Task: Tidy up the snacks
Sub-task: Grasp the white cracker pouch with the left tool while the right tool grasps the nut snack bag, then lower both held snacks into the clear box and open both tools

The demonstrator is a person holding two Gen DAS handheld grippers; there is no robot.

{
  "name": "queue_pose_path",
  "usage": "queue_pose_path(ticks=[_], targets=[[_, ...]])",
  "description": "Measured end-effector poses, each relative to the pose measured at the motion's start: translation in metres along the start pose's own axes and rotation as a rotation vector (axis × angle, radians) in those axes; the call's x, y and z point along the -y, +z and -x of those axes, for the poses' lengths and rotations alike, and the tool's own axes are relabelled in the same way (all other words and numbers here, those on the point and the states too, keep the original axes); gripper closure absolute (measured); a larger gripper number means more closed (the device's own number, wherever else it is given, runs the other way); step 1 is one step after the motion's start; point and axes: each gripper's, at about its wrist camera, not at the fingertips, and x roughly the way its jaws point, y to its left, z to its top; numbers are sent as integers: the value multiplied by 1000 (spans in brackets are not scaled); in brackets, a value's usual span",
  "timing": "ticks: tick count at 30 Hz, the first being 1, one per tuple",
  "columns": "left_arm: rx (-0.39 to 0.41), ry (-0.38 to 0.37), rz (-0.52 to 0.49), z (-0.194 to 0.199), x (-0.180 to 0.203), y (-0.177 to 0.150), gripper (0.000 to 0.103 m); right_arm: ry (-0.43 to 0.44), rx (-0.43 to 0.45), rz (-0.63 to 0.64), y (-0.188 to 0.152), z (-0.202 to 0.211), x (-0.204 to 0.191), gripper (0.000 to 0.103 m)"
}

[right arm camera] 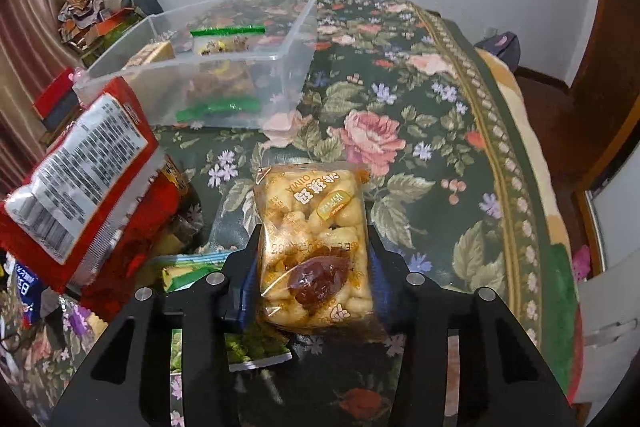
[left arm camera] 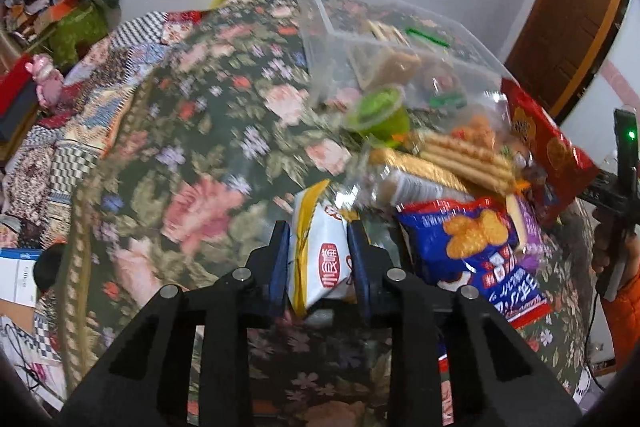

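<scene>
My left gripper (left arm camera: 319, 251) is shut on a small white and yellow snack packet (left arm camera: 320, 259) with a red seal, held above the floral tablecloth (left arm camera: 224, 131). My right gripper (right arm camera: 314, 263) is shut on a clear packet of puffed rice cake with a date (right arm camera: 314, 247). A clear plastic bin (right arm camera: 224, 67) with a few snacks inside stands at the back left in the right wrist view; it also shows in the left wrist view (left arm camera: 384, 51), upper right. A snack pile lies by it: a blue packet (left arm camera: 476, 247), wafer rolls (left arm camera: 460, 155), a green jelly cup (left arm camera: 380, 111).
A big red bag (right arm camera: 80, 179) leans at the left of the right wrist view, with green packets (right arm camera: 188, 271) below it. The table edge (right arm camera: 520, 187) runs down the right. The right hand-held gripper's body (left arm camera: 624, 163) shows at the left view's right edge. Cluttered boxes (left arm camera: 40, 27) stand far left.
</scene>
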Motion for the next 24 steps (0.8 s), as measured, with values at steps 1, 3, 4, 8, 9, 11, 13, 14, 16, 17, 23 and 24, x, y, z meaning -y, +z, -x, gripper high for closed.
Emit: queue_pose_path(ticks=[1, 3, 4, 8, 9, 11, 13, 14, 16, 17, 23, 24], targets=[[14, 3, 2, 5, -2, 4, 75, 3, 7, -2, 2, 3, 0, 61], [47, 19, -1, 14, -4, 12, 76, 14, 18, -4, 6, 8, 0, 61], [58, 23, -4, 16, -5, 15, 76, 16, 28, 0, 8, 11, -1, 61], [107, 40, -25, 29, -4, 34, 77, 15, 62, 31, 23, 21, -7, 61], [121, 43, -31, 32, -3, 39, 77, 17, 69, 36, 27, 21, -8, 61], [151, 49, -46, 37, 0, 51, 77, 20, 90, 49, 37, 26, -12, 61], [182, 51, -56, 42, 4, 63, 77, 24, 113, 62, 46, 30, -16, 61], [196, 51, -58, 43, 6, 69, 77, 27, 122, 66, 50, 32, -18, 61], [220, 55, -53, 45, 8, 79, 77, 37, 142, 79, 59, 34, -23, 61], [234, 52, -50, 45, 9, 86, 77, 39, 152, 86, 63, 35, -25, 61], [280, 34, -46, 40, 15, 115, 77, 42, 197, 117, 87, 34, -38, 61], [289, 34, -50, 38, 17, 121, 77, 42, 200, 119, 90, 32, -40, 61]])
